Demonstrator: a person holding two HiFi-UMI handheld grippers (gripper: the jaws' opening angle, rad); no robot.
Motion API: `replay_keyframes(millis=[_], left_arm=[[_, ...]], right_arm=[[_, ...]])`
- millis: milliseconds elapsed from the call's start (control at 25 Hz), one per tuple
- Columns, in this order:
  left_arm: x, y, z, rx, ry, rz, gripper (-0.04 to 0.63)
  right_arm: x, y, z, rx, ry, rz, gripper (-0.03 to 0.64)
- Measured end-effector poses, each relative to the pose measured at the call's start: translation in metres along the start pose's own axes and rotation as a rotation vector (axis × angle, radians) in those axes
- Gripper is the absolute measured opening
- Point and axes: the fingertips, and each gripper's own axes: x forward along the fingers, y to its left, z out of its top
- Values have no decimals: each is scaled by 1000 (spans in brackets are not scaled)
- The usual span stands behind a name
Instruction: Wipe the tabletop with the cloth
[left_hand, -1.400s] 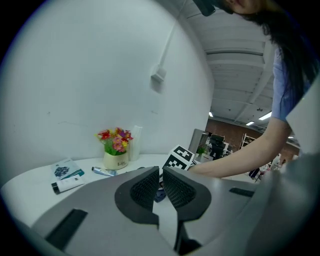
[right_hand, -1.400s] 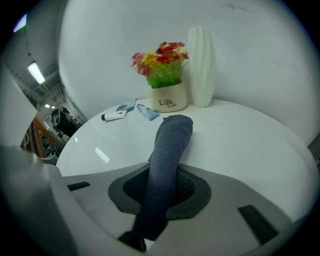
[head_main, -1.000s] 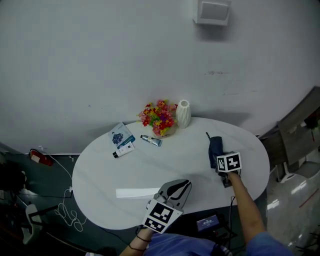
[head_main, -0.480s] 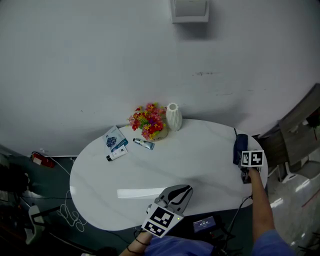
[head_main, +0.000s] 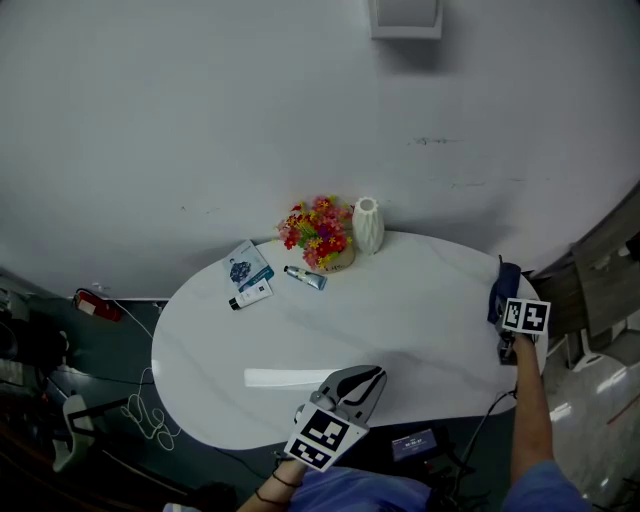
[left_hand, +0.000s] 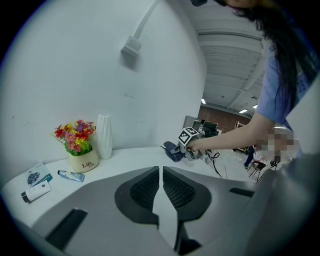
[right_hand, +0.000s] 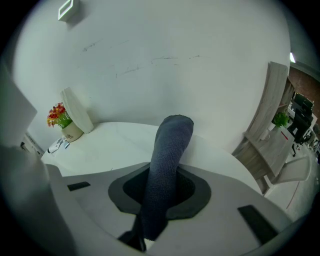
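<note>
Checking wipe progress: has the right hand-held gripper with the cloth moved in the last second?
Yes. The right hand-held gripper, shut on the cloth, has slid rightward, away from the white vase, to the tabletop's right edge.

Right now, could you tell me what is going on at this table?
A person is wiping the white table with a dark cloth, which is clamped in the right gripper at the table's right edge. The left gripper is held shut and empty at the near edge. Flowers, a vase and a tube sit at the back.
</note>
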Motion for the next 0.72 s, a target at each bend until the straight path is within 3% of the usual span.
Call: replay_keyframes(millis=[360, 720], left_arm=[[-54, 21, -20, -25, -35, 76, 18], [-165, 71, -69, -71, -69, 226, 18]], right_arm=[[-27, 101, 2, -87, -47, 111, 71], [-60, 267, -34, -206, -40, 258, 71]])
